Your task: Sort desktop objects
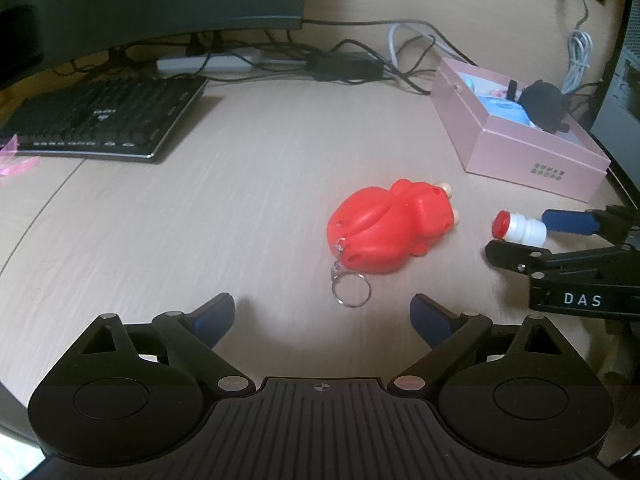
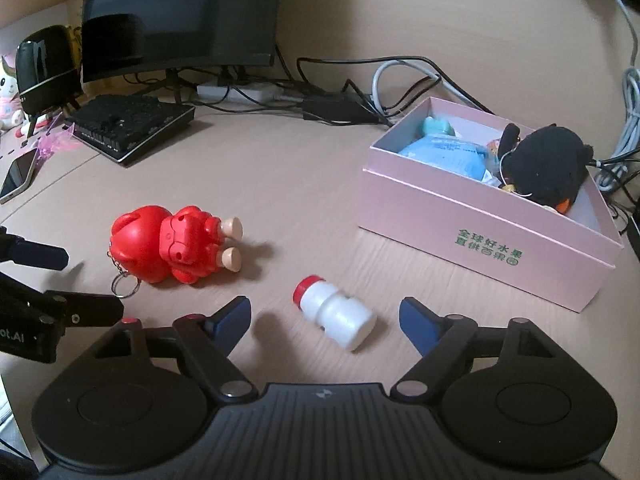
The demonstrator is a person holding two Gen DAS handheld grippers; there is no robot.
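Observation:
A red toy figure (image 1: pixel 380 228) with a keyring lies on its side on the wooden desk, a little ahead of my left gripper (image 1: pixel 322 306), which is open and holds nothing. A small white bottle (image 2: pixel 336 316) with a red cap lies on its side between the fingers of my right gripper (image 2: pixel 323 307). Those fingers stand apart from the bottle on both sides, so the gripper is open. In the left wrist view the right gripper (image 1: pixel 518 233) straddles the bottle (image 1: pixel 520 230) at the right edge. The red toy (image 2: pixel 168 244) lies left of the bottle.
An open pink box (image 2: pixel 480 232) at the right holds a black plush (image 2: pixel 544 168) and light blue items. A black keyboard (image 1: pixel 100 116), a monitor (image 2: pixel 180 12) and tangled cables (image 1: pixel 360 64) line the back. A phone (image 2: pixel 18 174) and a black speaker (image 2: pixel 44 64) sit far left.

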